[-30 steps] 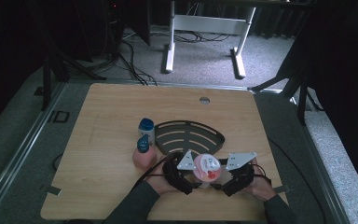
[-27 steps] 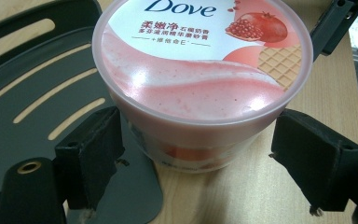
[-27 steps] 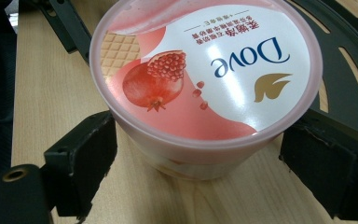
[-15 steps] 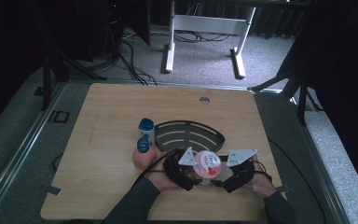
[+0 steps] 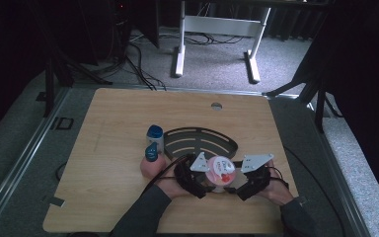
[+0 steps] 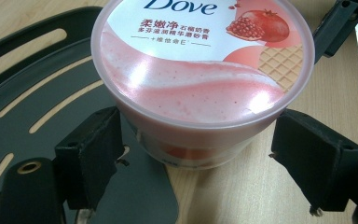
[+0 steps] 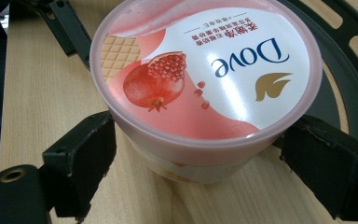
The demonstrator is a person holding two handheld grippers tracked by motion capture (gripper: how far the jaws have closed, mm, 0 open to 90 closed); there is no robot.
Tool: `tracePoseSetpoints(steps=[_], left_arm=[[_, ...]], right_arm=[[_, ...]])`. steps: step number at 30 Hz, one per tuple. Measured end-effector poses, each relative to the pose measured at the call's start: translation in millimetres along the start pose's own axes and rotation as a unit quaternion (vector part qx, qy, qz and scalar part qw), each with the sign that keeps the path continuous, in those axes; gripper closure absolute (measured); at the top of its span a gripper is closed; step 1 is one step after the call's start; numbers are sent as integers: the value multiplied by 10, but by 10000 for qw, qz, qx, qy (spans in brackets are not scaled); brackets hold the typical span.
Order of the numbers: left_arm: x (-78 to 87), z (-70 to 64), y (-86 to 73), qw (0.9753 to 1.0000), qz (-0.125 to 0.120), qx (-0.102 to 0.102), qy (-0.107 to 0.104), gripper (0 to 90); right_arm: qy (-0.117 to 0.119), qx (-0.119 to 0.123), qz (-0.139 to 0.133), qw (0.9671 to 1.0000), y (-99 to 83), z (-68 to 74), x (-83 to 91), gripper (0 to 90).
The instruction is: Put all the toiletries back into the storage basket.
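A pink-lidded Dove tub (image 5: 220,170) with a pomegranate picture stands upright near the table's front edge, half on the rim of a black slotted tray (image 5: 197,133). My left gripper (image 5: 209,178) comes at it from the left and my right gripper (image 5: 233,180) from the right. In the left gripper view the tub (image 6: 205,70) sits between the two black jaws of the left gripper (image 6: 196,154), which press in just under the lid rim. The right gripper view shows the tub (image 7: 205,70) held the same way by the right gripper (image 7: 198,158).
A small white bottle with a blue cap (image 5: 155,136) stands left of the tray. In front of it is a pink rounded bottle with a blue top (image 5: 151,160). The wooden table (image 5: 113,123) has a cable hole (image 5: 216,105) at the back; its front edge is close to my hands.
Both grippers and the tub between them have shifted slightly away from the front edge, toward the tray. The bottles have not moved.
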State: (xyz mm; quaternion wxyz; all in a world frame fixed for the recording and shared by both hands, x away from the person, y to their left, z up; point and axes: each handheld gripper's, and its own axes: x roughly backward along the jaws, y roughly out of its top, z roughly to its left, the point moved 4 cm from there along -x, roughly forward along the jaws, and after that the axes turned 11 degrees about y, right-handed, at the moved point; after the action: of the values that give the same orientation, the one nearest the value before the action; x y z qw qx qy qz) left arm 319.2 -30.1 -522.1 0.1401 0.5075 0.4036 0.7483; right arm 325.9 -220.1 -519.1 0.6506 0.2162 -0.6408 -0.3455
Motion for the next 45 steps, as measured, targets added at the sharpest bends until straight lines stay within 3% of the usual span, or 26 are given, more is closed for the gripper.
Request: tracePoseSetpoints(steps=[35, 45], left_arm=[[-14, 181, 142, 9997, -97, 206, 90, 169], [-52, 254, 199, 9994, -127, 227, 221, 168]], right_arm=[[-138, 150, 39, 9998, 172, -189, 121, 99], [-171, 107, -19, 9998, 192, -297, 133, 100]])
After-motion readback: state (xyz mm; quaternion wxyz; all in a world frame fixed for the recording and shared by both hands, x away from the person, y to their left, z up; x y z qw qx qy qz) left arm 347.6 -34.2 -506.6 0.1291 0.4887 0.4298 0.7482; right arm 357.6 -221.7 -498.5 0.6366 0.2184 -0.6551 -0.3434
